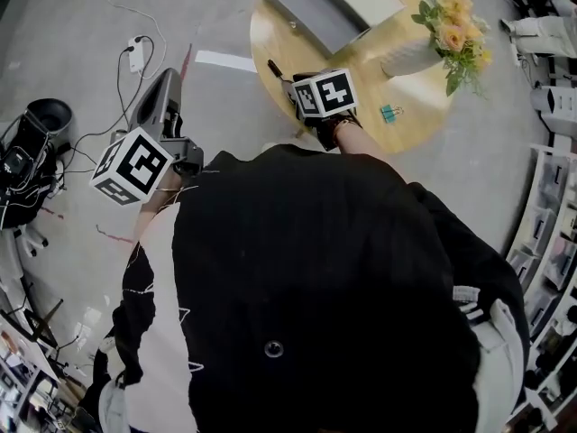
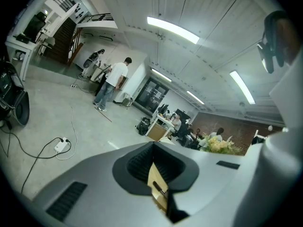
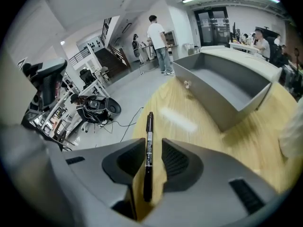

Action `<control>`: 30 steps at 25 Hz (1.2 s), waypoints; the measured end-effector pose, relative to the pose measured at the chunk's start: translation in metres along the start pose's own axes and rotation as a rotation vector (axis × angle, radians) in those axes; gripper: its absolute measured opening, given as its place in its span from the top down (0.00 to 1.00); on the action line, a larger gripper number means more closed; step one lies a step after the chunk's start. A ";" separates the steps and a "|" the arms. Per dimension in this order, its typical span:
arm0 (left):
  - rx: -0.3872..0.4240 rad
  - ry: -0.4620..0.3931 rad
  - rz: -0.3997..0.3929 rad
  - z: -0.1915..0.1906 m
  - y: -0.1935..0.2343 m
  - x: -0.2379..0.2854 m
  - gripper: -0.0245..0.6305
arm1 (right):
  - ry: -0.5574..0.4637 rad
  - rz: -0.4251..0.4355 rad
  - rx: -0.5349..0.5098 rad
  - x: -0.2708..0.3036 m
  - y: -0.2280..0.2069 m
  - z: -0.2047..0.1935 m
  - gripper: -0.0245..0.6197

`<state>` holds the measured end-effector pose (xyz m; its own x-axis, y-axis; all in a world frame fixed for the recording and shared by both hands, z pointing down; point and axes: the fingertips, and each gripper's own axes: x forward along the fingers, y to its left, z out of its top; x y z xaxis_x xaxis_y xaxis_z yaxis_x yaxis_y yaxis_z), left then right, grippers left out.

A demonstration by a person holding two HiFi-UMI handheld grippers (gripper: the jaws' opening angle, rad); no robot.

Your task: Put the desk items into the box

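Head view: we look steeply down over a black top to a round wooden table point(image 1: 424, 88). On it are an open grey box point(image 1: 297, 21), a white vase of orange flowers point(image 1: 410, 59) and a teal binder clip point(image 1: 390, 113). Our right gripper point(image 1: 293, 81) is low at the table's near-left edge, its tip at a black pen point(image 1: 273, 67). The pen lies on the wood, near the box but outside it. Our left gripper point(image 1: 165, 84) is held out to the left over the floor, well apart from the table.

Left gripper view: the jaws stand slightly apart and pinch nothing; a strip of wood shows through the narrow gap. Beyond, we see a hall with a standing person point(image 2: 113, 82) and a power strip point(image 2: 60, 145) on the floor.

Right gripper view: the jaws are spread, and the pen lies lengthwise between them on the table. A gap shows along its right side, so the pads do not press it. The box sits ahead, to the right.
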<state>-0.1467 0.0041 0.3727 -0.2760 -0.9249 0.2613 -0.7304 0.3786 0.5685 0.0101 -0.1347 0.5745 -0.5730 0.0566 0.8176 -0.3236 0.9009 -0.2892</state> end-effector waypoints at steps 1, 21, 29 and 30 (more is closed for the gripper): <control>-0.002 0.000 0.001 0.000 0.000 0.000 0.95 | 0.006 -0.005 -0.006 0.001 -0.001 -0.001 0.79; 0.019 0.002 -0.022 -0.003 -0.012 0.007 0.95 | 0.060 -0.070 -0.055 -0.004 -0.010 -0.007 0.89; 0.026 0.022 -0.060 -0.016 -0.030 0.018 0.95 | -0.056 -0.011 0.001 -0.037 -0.005 0.024 0.89; 0.030 0.021 -0.068 -0.016 -0.034 0.020 0.95 | -0.074 -0.007 0.004 -0.043 -0.004 0.028 0.89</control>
<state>-0.1175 -0.0265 0.3713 -0.2120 -0.9474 0.2397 -0.7652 0.3135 0.5622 0.0145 -0.1533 0.5268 -0.6247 0.0186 0.7807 -0.3305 0.8995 -0.2859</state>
